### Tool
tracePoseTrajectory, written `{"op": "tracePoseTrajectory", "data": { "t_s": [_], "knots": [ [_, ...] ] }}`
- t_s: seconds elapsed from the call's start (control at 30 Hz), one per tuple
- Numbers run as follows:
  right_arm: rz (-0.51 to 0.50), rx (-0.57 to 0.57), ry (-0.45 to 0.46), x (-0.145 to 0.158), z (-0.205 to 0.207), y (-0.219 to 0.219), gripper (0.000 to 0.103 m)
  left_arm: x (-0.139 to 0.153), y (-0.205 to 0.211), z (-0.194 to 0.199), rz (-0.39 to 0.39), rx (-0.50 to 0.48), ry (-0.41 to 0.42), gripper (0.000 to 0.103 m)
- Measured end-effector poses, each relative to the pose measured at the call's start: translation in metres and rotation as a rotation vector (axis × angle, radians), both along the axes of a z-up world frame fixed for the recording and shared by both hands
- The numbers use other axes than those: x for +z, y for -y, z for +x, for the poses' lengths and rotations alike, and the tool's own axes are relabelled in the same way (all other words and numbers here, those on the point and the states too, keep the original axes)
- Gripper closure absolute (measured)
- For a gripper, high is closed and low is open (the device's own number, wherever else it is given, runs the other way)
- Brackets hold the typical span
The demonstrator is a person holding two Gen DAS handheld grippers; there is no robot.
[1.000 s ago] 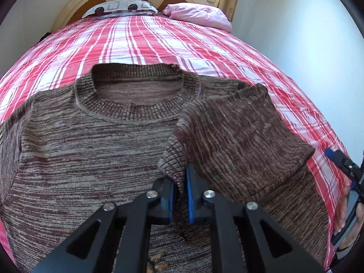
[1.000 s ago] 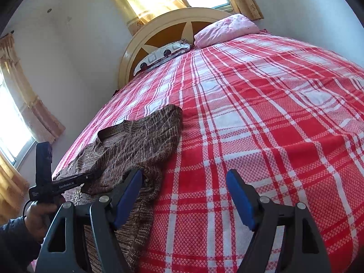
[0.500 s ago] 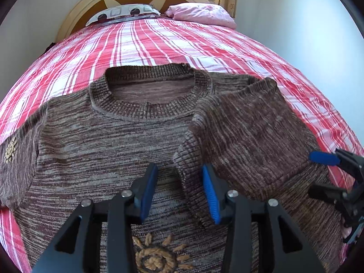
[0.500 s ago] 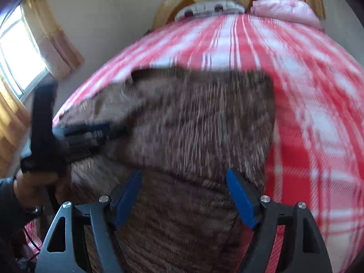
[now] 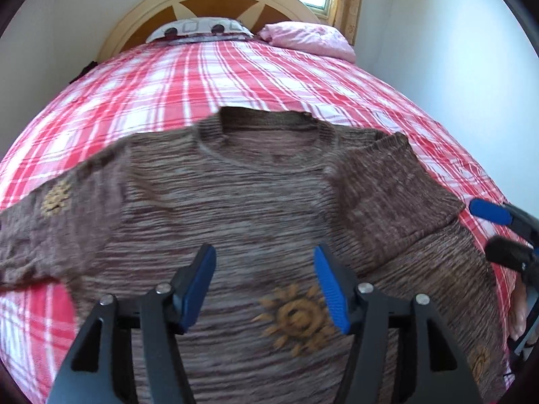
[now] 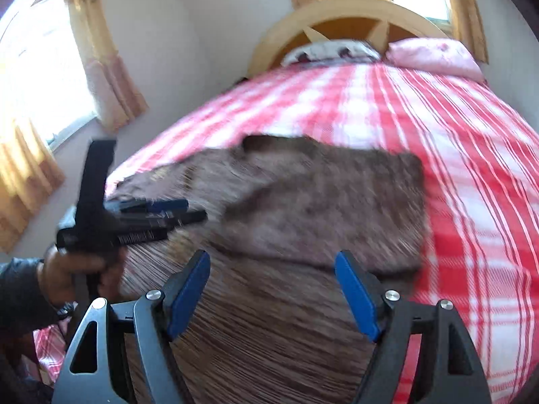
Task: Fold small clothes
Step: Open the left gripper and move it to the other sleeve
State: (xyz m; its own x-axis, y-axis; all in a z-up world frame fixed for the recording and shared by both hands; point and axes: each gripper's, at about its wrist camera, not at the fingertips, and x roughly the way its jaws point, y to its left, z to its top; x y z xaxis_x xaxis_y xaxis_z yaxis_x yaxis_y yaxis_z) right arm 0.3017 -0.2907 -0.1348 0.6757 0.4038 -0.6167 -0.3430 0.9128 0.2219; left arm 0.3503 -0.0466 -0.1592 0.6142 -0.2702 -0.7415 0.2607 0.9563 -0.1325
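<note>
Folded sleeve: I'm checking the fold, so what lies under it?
The sleeve lies over the sweater front, which rests on the plaid bedspread. Whatever is beneath the sleeve is covered.

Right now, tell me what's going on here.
A person with a handheld gripper in each hand is folding a brown knit sweater on a red plaid bed. One sleeve is already folded across the chest; the other lies spread out. The left gripper and the right gripper are both open over the sweater, holding nothing.
</note>
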Motion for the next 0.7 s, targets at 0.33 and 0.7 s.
{"op": "tracePoseTrajectory", "data": {
  "t_s": [0.33, 0.7],
  "knots": [
    [-0.114, 0.038, -0.159, -0.055, 0.037, -0.060, 0.026, -0.008, -0.142, -0.011, 0.099, 0.250, 0.014, 0.037],
    [-0.233, 0.033, -0.121, -0.068, 0.030, -0.078, 0.023, -0.021, -0.284, -0.027, 0.014, 0.592, -0.023, 0.037]
  ]
}}
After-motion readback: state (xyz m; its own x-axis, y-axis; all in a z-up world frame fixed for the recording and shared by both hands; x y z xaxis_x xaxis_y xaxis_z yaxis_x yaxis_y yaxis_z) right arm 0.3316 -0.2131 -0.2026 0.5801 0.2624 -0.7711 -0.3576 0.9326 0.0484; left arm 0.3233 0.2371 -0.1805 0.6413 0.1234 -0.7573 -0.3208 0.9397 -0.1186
